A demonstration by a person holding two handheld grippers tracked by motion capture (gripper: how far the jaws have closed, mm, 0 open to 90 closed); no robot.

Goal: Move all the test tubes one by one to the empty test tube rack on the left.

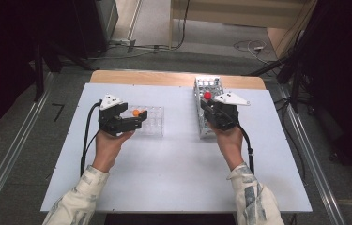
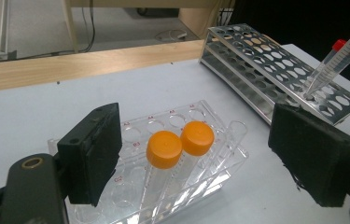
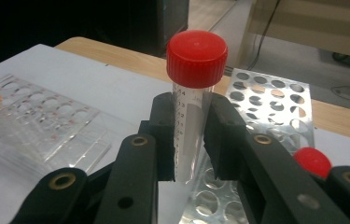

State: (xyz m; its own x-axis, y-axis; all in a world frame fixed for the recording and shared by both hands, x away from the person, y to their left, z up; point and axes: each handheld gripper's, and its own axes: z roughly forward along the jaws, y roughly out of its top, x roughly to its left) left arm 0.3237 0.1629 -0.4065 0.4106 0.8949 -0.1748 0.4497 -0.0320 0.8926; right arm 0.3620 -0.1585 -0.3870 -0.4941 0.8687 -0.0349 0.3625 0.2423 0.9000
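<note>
White tabletop point(image 1: 173, 173) with wooden far edge, bearing clear plastic tube rack point(image 1: 148, 121) at left and metal perforated rack point(image 1: 207, 110) at right.

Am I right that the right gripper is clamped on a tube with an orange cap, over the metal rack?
Not quite. The right gripper is clamped on a tube over the metal rack, but the tube's cap is red, as the right gripper view shows. The orange-capped tubes stand in the clear rack in front of the left gripper.
</note>
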